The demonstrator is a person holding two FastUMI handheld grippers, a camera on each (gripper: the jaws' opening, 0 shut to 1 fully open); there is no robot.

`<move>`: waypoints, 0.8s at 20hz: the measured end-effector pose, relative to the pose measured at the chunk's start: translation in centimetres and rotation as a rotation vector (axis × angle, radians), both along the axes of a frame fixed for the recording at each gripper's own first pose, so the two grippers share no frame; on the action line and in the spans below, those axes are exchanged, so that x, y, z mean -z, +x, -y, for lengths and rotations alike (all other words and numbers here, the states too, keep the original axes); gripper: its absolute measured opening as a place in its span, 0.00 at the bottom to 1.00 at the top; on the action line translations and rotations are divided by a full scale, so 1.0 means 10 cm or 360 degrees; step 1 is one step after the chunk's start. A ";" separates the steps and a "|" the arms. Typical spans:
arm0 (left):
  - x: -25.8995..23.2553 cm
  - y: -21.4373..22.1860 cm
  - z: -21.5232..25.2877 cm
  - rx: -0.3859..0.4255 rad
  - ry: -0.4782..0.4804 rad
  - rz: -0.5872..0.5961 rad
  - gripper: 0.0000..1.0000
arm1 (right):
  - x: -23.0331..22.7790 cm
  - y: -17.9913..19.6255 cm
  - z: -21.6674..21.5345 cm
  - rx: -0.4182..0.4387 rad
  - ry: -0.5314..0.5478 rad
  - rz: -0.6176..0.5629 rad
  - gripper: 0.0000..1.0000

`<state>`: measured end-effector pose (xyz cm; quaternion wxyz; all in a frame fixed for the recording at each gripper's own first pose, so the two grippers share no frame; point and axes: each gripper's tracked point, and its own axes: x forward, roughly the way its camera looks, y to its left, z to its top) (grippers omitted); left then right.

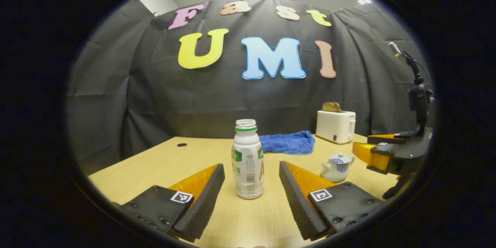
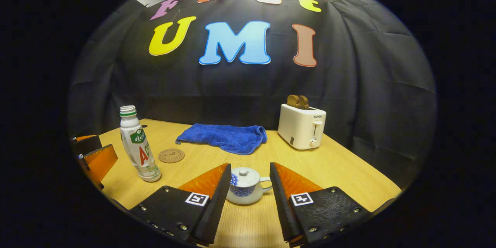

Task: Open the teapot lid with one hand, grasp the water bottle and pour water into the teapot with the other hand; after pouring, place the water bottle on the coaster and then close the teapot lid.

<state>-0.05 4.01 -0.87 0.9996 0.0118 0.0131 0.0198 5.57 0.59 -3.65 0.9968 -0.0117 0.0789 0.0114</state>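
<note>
Left gripper (image 1: 252, 186) spread wide, fingers either side of the water bottle (image 1: 248, 162) without touching it. Bottle upright, uncapped, standing on the bench (image 1: 155, 166) toward its front edge. Right gripper (image 2: 250, 188) likewise spread, flanking the teapot (image 2: 245, 190) with gaps on both sides; lid (image 2: 243, 176) seated on the pot, handle pointing right in the right gripper view.

Between bottle and teapot, nothing in the way. Round coaster (image 2: 171, 155) lying flat just beside the bottle, bare. Blue cloth (image 2: 226, 137) crumpled near the back edge of the bench, toward the middle. White toaster (image 2: 301, 126) at the back right corner, with toast (image 2: 297, 102) sticking out of its slots. Small dark hole (image 1: 181, 145) in the bench top near the back left.

Count: one bottle, one teapot, one coaster, one cloth, one toaster, two grippers. Number of toast slices hard to tell.

Pale wood-grain bench top. Black cloth wall behind, creased, with a strip of light ceiling above.
</note>
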 end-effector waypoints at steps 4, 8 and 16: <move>-0.04 -0.01 -0.04 -0.0006 0.0003 0.0015 0.94 | 0.17 0.26 -0.04 -0.0051 0.0040 -0.0123 0.62; -0.03 -0.02 -0.10 -0.0018 0.0000 0.0013 0.92 | 0.29 0.40 -0.11 -0.0085 0.0031 -0.0178 0.63; -0.01 -0.01 -0.18 -0.0030 -0.0059 0.0012 0.88 | 0.35 0.61 -0.16 -0.0106 -0.0007 -0.0137 0.30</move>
